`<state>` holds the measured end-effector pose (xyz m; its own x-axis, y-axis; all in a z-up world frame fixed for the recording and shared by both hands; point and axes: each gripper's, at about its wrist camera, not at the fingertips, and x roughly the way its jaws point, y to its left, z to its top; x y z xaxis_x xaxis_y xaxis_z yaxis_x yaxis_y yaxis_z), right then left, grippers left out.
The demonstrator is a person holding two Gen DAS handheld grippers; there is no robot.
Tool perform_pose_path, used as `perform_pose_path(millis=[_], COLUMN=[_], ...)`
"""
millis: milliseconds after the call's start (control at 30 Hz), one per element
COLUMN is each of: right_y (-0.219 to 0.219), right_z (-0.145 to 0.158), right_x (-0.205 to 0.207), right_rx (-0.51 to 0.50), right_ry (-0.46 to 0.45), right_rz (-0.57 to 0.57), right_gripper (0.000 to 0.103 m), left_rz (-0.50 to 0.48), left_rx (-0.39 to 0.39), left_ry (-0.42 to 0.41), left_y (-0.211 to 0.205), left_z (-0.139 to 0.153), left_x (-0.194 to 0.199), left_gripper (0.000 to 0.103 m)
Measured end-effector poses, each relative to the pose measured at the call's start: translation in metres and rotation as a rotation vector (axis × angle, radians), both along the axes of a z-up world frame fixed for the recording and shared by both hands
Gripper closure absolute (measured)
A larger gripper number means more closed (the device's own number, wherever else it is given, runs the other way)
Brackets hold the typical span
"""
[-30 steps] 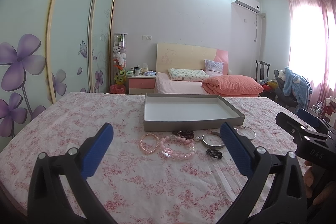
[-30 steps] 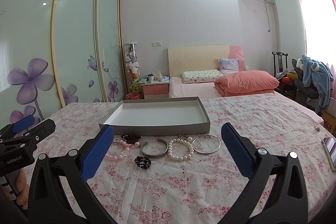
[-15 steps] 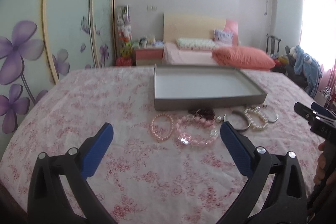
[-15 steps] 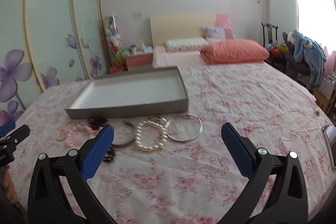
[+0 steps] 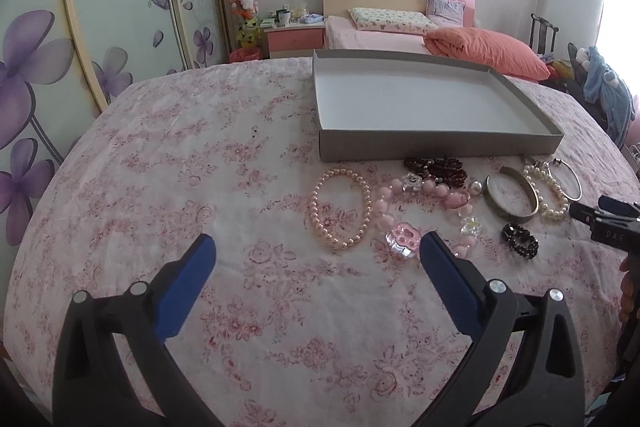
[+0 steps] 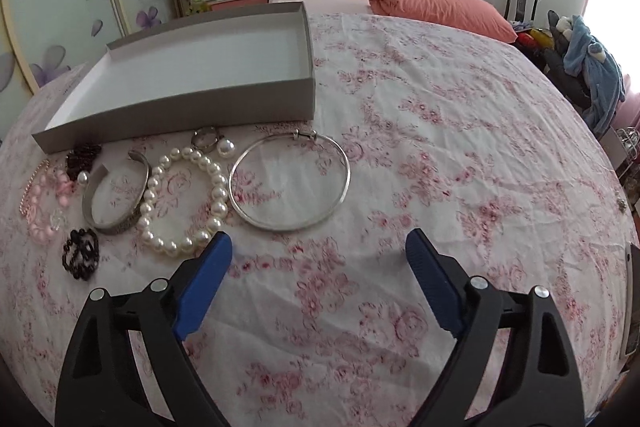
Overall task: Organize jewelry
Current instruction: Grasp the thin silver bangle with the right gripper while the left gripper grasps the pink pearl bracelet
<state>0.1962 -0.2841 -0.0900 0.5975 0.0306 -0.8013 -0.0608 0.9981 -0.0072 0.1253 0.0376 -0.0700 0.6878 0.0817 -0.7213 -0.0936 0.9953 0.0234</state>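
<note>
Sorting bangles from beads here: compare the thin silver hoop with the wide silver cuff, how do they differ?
The thin silver hoop is a closed, slim wire circle with a small clasp; the wide silver cuff is a broad band with an open gap. The hoop looks larger across. Both lie flat on the floral cloth, outside the box.

The bare floral cloth (image 6: 460, 155) right of the silver hoop (image 6: 290, 183) gives free passage; the jewelry lies packed in one row, pieces touching; the grey tray (image 6: 192, 107) walls it behind.

Glossy pearl bracelet (image 6: 185, 202), matt cardboard tray (image 6: 180, 111)
</note>
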Motion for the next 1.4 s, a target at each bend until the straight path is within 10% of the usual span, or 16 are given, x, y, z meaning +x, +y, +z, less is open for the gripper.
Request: perform_pose_path(millis=[667,1100,1400], right_y=[0.003,0.003,0.003], right_z=[0.003,0.003,0.003], right_x=[0.041,0.041,0.041], right_rx=[0.041,0.04,0.041], right_ry=[-0.009,-0.009,-0.009], right_rz=[-0.015,-0.015,-0.015], right_gripper=[0.031,0.031,0.03], left_rz=[0.02,0.011,-0.019], left_rx=[-0.054,-0.068,-0.025], left_ry=[0.091,0.147,0.123], left_y=[0.018,0.018,0.009], left_z=[-0.01,-0.022,-0.027], left_x=[0.033,0.07,0.07], left_gripper=[0.006,0.066,0.088])
